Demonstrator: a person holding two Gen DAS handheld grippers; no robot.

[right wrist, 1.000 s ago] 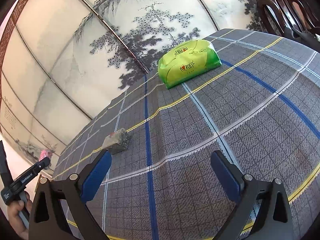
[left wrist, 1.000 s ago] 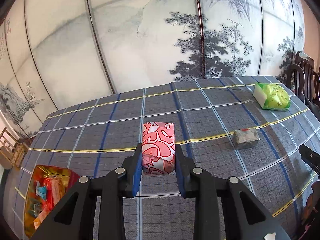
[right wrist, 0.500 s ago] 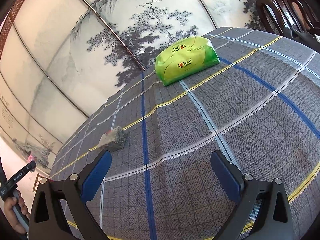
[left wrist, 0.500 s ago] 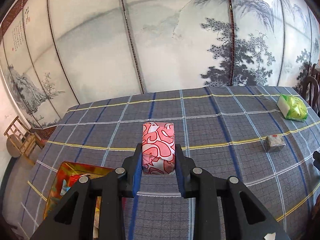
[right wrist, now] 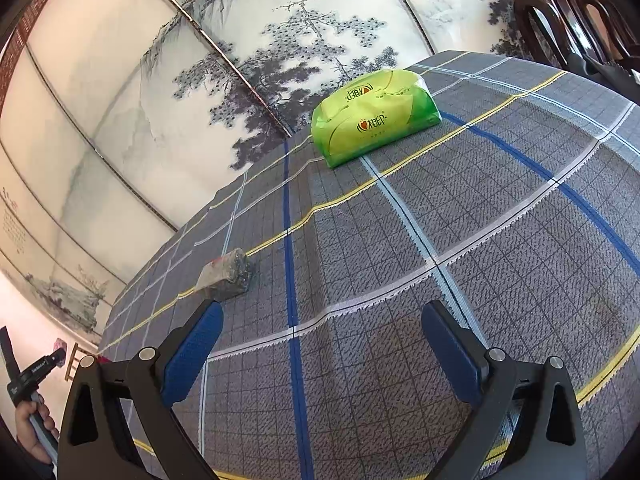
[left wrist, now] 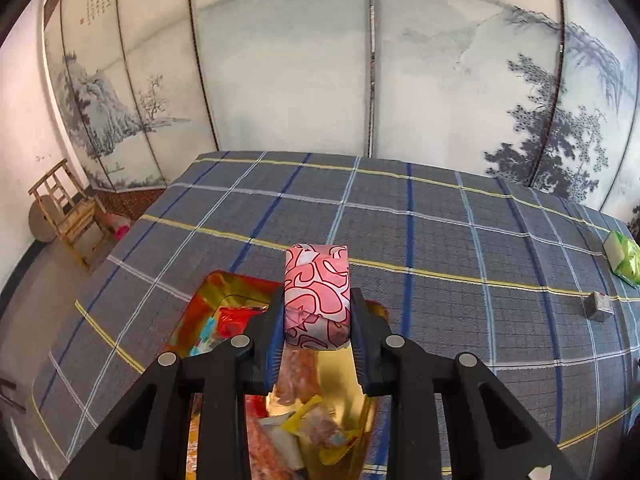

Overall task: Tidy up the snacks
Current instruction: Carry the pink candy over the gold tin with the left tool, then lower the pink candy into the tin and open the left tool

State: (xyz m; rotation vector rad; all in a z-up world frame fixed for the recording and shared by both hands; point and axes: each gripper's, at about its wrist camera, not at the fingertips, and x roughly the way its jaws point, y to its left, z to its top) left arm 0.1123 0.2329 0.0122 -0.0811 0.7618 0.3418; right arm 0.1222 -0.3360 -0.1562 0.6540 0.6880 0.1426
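My left gripper (left wrist: 316, 320) is shut on a pink snack pack with red squiggles (left wrist: 316, 296), held above a red and gold tray (left wrist: 208, 312) that holds several wrapped snacks. A small grey snack block (left wrist: 599, 306) and a green packet (left wrist: 624, 258) lie far to the right on the plaid cloth. In the right wrist view my right gripper (right wrist: 320, 344) stands open over bare cloth, with the grey snack block (right wrist: 226, 276) just beyond its left finger and the green packet (right wrist: 374, 118) farther back.
A grey plaid tablecloth (left wrist: 440, 240) covers the table, backed by a painted folding screen (left wrist: 280, 60). A wooden chair (left wrist: 66, 216) stands off the left edge, dark chairs (right wrist: 560, 12) beyond the far right corner. A hand (right wrist: 36, 424) grips the other tool at lower left.
My left gripper has carried the pink pack leftward, so the tray now lies under it and the grey block and green packet have slid to the right edge. The right gripper has stayed put.
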